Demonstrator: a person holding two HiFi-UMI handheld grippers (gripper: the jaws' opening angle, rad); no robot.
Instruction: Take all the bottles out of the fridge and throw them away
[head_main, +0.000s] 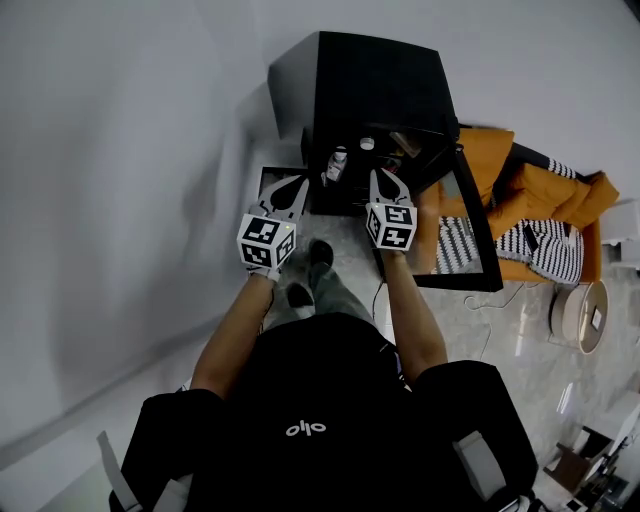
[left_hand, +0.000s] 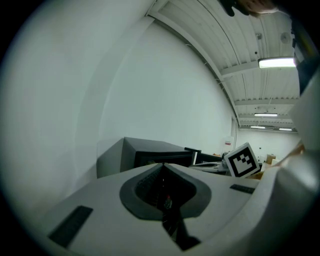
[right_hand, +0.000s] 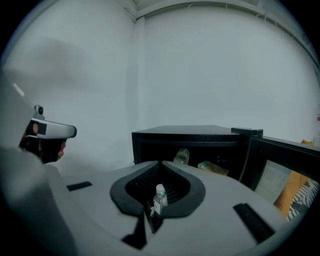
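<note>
The left gripper (head_main: 289, 190) and right gripper (head_main: 385, 180) are held out side by side toward the black fridge (head_main: 360, 85). Its door (head_main: 468, 235) hangs open to the right of the right jaws.

The left jaws are clenched tip to tip with nothing gripped. In the left gripper view the fridge lies straight ahead of them, and the other gripper's marker cube (left_hand: 242, 160) shows off to their right. The right jaws are clenched and empty too.

An upright bottle (head_main: 338, 165), small and clear with a white cap, stands at the fridge's open front. It is ahead of both pairs of jaws, between them and well apart from each. In the right gripper view it shows through the hollow behind the closed tips, untouched. Whether it stands on the floor or on the fridge's bottom cannot be told.

Farther beyond the right jaws, two lying bottles rest inside the fridge. One (right_hand: 182, 156) is just above the tips, and the other (right_hand: 212, 167) is to their right.
</note>
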